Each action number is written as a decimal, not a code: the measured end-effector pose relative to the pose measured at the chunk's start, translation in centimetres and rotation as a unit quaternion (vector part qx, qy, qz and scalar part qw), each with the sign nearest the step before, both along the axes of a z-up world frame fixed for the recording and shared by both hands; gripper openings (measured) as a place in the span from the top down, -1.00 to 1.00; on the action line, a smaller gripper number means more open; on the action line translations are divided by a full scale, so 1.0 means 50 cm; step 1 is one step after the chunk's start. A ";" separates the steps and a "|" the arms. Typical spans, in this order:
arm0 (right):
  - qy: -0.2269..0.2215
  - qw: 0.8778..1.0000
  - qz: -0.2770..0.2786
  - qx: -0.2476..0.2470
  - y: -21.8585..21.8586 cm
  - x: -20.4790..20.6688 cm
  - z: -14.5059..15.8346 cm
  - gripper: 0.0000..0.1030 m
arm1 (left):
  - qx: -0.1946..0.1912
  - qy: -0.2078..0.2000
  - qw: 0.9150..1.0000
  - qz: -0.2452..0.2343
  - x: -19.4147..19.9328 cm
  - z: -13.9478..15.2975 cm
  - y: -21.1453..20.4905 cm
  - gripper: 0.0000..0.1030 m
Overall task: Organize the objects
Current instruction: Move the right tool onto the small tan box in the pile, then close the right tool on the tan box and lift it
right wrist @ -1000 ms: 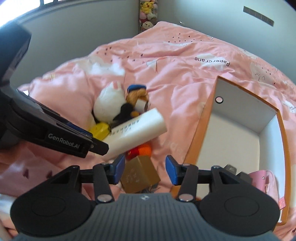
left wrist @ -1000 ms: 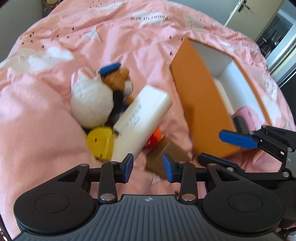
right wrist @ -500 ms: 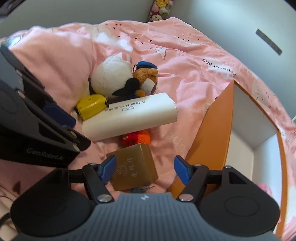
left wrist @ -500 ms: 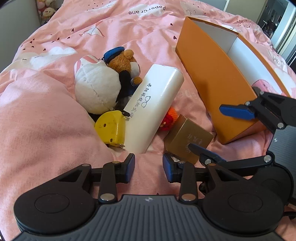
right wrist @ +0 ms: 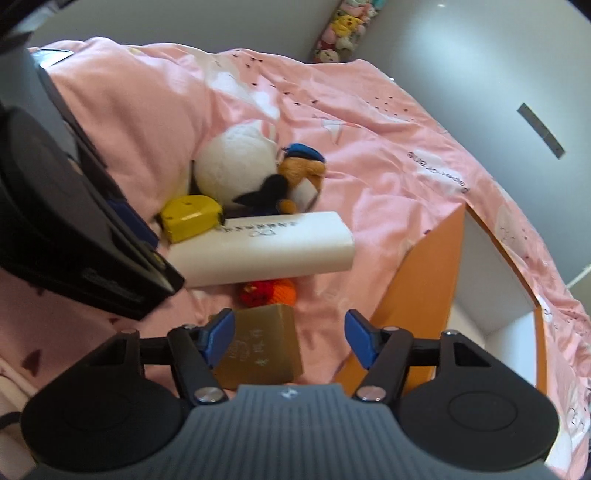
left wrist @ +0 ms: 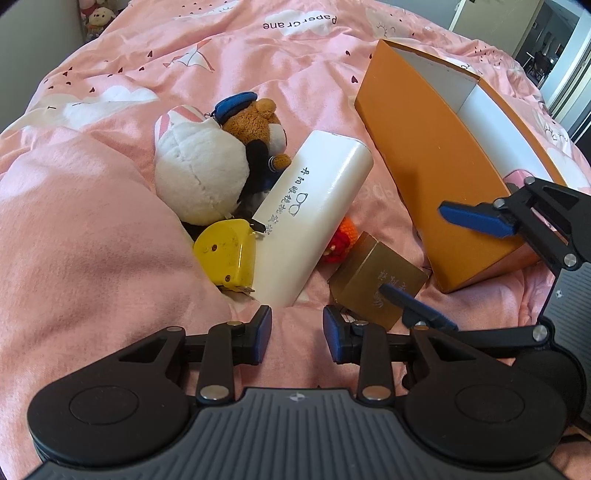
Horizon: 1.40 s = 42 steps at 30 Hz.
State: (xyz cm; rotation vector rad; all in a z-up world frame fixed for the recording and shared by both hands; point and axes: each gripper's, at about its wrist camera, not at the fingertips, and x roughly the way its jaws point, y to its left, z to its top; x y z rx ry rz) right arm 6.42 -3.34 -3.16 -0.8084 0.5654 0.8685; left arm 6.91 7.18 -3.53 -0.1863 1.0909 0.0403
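Observation:
A gold box (left wrist: 376, 277) (right wrist: 264, 347) lies on the pink bedding beside an orange storage box (left wrist: 424, 155) (right wrist: 436, 280). My right gripper (right wrist: 290, 334) is open, with the gold box between its fingers, nearer the left one; it also shows in the left wrist view (left wrist: 443, 258). My left gripper (left wrist: 297, 334) is open and empty, just short of a white glasses case (left wrist: 314, 210) (right wrist: 266, 251). A yellow tape measure (left wrist: 227, 254), a white plush (left wrist: 201, 173), a brown bear plush (left wrist: 258, 129) and an orange knitted toy (left wrist: 341, 240) lie by the case.
The orange box has a white inside and holds a pink item (left wrist: 519, 179) at its near end. Folded pink duvet (left wrist: 74, 240) rises at the left. Plush toys (right wrist: 343, 33) sit by the far wall.
My right gripper has moved down and forward over the gold box and opened wider. My left gripper has shifted a little, so the objects appear closer.

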 end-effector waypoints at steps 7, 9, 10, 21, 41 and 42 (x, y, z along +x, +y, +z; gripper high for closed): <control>0.032 0.999 0.003 -0.040 0.019 0.004 -0.035 -0.22 | -0.002 0.000 1.000 0.003 -0.001 0.000 0.002 0.27; 0.040 0.998 0.002 -0.056 0.022 0.008 -0.050 -0.22 | -0.004 -0.001 1.000 0.004 -0.002 0.000 0.006 0.28; 0.042 0.997 0.002 -0.061 0.024 0.009 -0.056 -0.22 | -0.004 -0.001 1.000 0.004 -0.002 0.000 0.007 0.28; 0.031 0.995 0.011 -0.096 0.045 0.010 -0.110 -0.34 | -0.008 0.005 1.000 0.023 -0.003 -0.004 0.031 0.34; 0.024 0.997 0.061 -0.051 0.000 0.045 0.024 -0.21 | 0.037 -0.001 0.999 0.000 0.058 0.061 0.074 -0.06; 0.029 0.996 0.070 -0.044 -0.007 0.051 0.043 -0.21 | 0.031 0.005 0.999 -0.005 0.063 0.064 0.080 -0.07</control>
